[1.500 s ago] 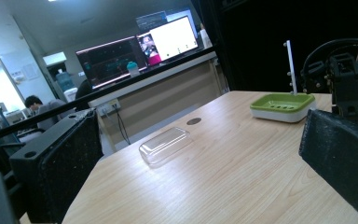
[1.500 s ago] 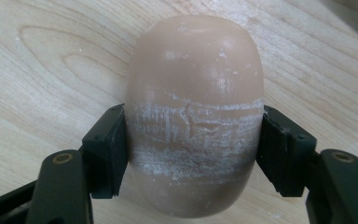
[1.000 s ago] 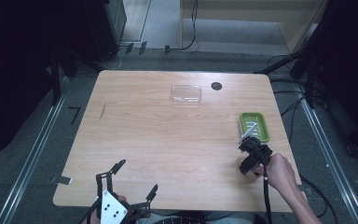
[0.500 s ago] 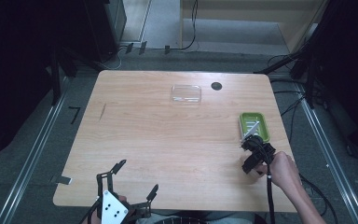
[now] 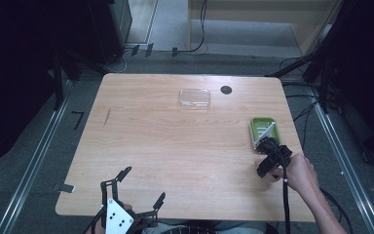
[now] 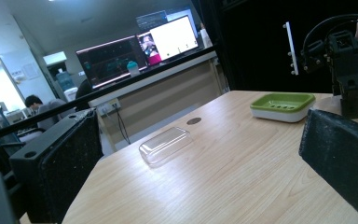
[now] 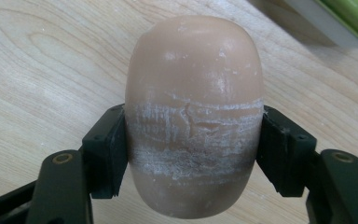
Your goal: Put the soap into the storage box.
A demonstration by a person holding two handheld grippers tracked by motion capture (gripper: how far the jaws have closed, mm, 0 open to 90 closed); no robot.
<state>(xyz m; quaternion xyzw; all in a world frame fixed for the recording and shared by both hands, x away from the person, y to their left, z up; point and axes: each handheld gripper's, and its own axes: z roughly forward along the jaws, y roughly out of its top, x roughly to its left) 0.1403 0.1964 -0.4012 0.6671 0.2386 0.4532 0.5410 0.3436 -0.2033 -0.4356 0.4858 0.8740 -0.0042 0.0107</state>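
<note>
In the right gripper view my right gripper [image 7: 193,151] is shut on a tan oval soap bar [image 7: 193,116], one jaw on each long side, just above the wooden table [image 7: 37,84]. The bar has white scuff marks across its middle. In the high view this gripper [image 5: 269,165] is just in front of a green soap dish [image 5: 264,130] at the table's right edge. My left gripper [image 5: 142,184] is open at the near left edge, with nothing between its jaws. In the left gripper view, past those jaws [image 6: 200,163], lie the dish [image 6: 282,105] and a clear plastic lid [image 6: 164,144].
The clear lid [image 5: 194,98] lies at the far middle of the table [image 5: 175,146], beside a small black round disc [image 5: 226,89]. A cable trails from the right gripper off the near edge. Dark equipment and rails surround the table.
My right gripper has drifted slightly right and toward the near edge, away from the green dish, with the soap still in it. The left gripper has barely moved.
</note>
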